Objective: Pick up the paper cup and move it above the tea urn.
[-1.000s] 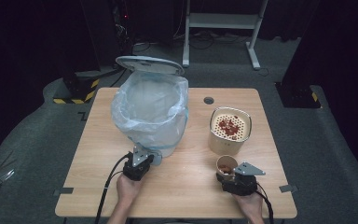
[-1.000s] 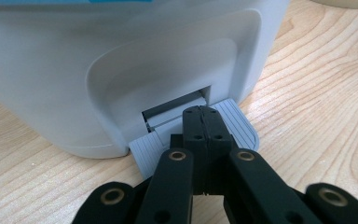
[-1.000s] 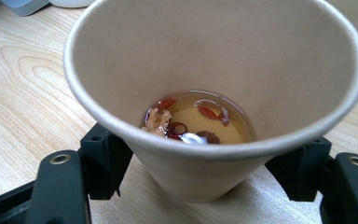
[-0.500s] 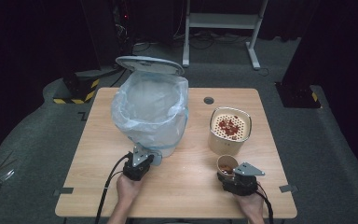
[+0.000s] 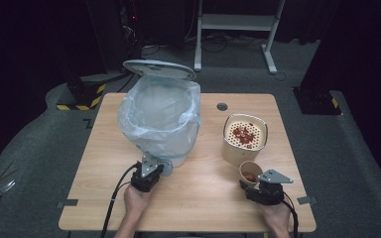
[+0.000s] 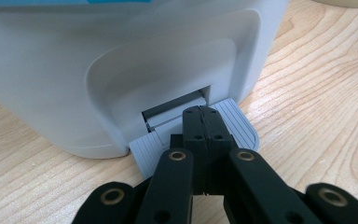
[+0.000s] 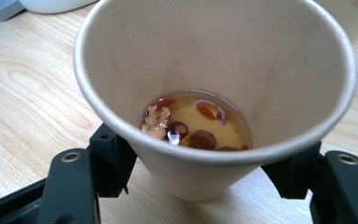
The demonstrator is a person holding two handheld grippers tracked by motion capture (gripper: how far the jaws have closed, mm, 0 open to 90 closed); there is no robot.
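A white pedal bin (image 5: 158,119) lined with a clear plastic bag stands on the table, its lid (image 5: 158,69) raised at the back. My left gripper (image 6: 200,112) is shut, and its closed tips rest on the grey ribbed pedal (image 6: 235,126) at the bin's foot; in the high view the left gripper (image 5: 161,166) sits against the bin's front. My right gripper (image 7: 200,172) has just been closing around a paper cup (image 7: 214,56), and both pads touch its lower wall. The cup (image 5: 250,171) holds pale liquid with red bits and a nut piece.
A beige container (image 5: 244,136) with a perforated strainer top carrying red bits stands just behind the cup. The wooden table (image 5: 203,208) has a round cable hole (image 5: 222,106) near its far edge. A cable trails from each gripper toward the front edge.
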